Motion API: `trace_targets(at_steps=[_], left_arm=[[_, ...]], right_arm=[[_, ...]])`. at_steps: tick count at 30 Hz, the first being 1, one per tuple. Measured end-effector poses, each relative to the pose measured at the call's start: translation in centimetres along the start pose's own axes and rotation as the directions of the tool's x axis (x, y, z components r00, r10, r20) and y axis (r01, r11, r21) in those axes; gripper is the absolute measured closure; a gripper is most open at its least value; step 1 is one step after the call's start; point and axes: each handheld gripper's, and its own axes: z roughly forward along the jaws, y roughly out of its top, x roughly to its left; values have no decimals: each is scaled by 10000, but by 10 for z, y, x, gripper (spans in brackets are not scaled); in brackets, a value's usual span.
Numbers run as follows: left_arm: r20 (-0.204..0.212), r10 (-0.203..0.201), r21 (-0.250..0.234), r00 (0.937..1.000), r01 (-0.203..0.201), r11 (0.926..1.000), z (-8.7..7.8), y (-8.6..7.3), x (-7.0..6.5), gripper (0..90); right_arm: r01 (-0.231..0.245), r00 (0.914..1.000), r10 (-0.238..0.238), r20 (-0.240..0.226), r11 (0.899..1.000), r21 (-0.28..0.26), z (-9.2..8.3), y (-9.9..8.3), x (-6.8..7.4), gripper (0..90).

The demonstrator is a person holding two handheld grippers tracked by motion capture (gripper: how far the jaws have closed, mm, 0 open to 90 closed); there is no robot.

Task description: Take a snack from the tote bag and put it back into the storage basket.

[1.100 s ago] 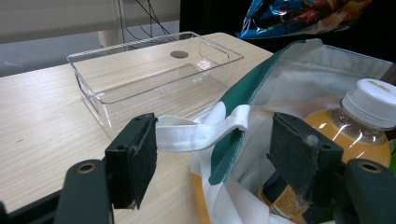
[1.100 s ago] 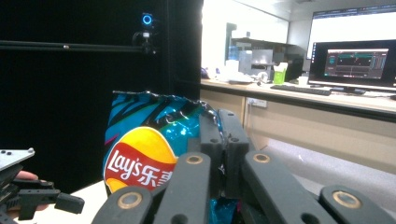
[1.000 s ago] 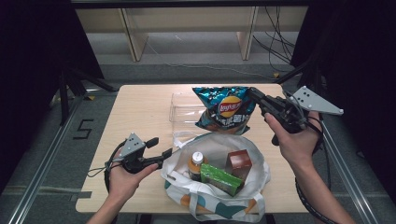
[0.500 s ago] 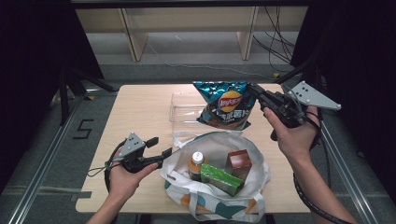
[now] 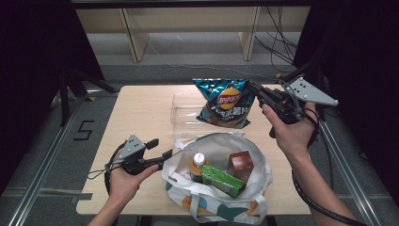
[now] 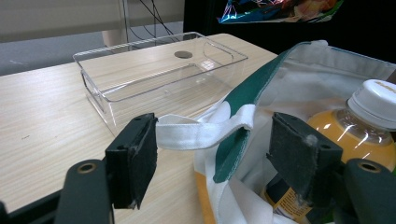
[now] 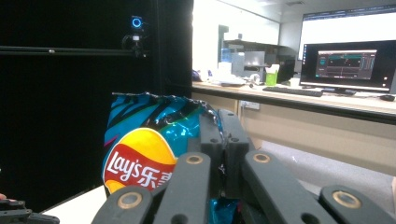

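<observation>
1. A pale wooden counter (image 5: 141,113) stands in a dark-curtained room with grey floor around it; the right gripper view shows a lit office with monitors beyond.
2. Landmark: the white cloth tote bag with green trim (image 5: 219,181) sits open at the near edge of the counter. Inside it stand an orange juice bottle with a white cap (image 5: 198,165), a green carton (image 5: 222,180) and a brown box (image 5: 240,165).
3. Just beyond the bag lies an empty clear plastic tray (image 5: 186,109).
4. The right gripper (image 5: 256,90) is clenched on the top corner of the blue foil Lay's crisp bag (image 5: 226,102), which hangs in the air beyond the tote, over the far end of the tray.
5. The left gripper (image 6: 212,154) is released, its jaws spread wide on either side of the tote's white handle strap (image 6: 201,130) at the tote's left rim; the strap lies between them but is not pinched.
6. Judged step: the crisp bag is mid-carry between tray and tote, most likely on its way into the tote.
7. The next move likely calls for closing the left gripper on the strap to hold the mouth open, then lowering the crisp bag into the free space beside the bottle without crushing it.
</observation>
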Motion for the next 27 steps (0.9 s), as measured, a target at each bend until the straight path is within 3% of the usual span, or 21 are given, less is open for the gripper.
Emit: trace_targets(at_steps=[3,4,7,16,17,18,27], left_arm=[[34,43,-48,10000,-42,10000,0,-1,1,319],[27,7,-50,10000,-7,10000,0,-1,1,319],[4,5,-25,10000,-5,10000,-1,-1,1,319],[19,51,-45,10000,-51,10000,-2,-1,1,319],[6,31,-55,10000,-31,10000,-2,-1,1,319],[4,61,-54,10000,-61,10000,-2,-1,1,319],[-21,30,-61,10000,-30,10000,-2,-2,2,319]], right_arm=[[-22,10000,22,9,9999,100,2,0,-1,900],[239,9997,-239,70,9997,4,3,0,-3,900],[-32,10000,32,61,10000,22,4,1,-2,900],[-6,9999,6,127,10000,-19,10,4,-4,900],[11,10000,-12,59,9998,175,9,4,-5,900],[74,9999,-74,145,10000,12,11,4,-6,900],[172,9987,-179,467,9997,163,20,1,-10,900]])
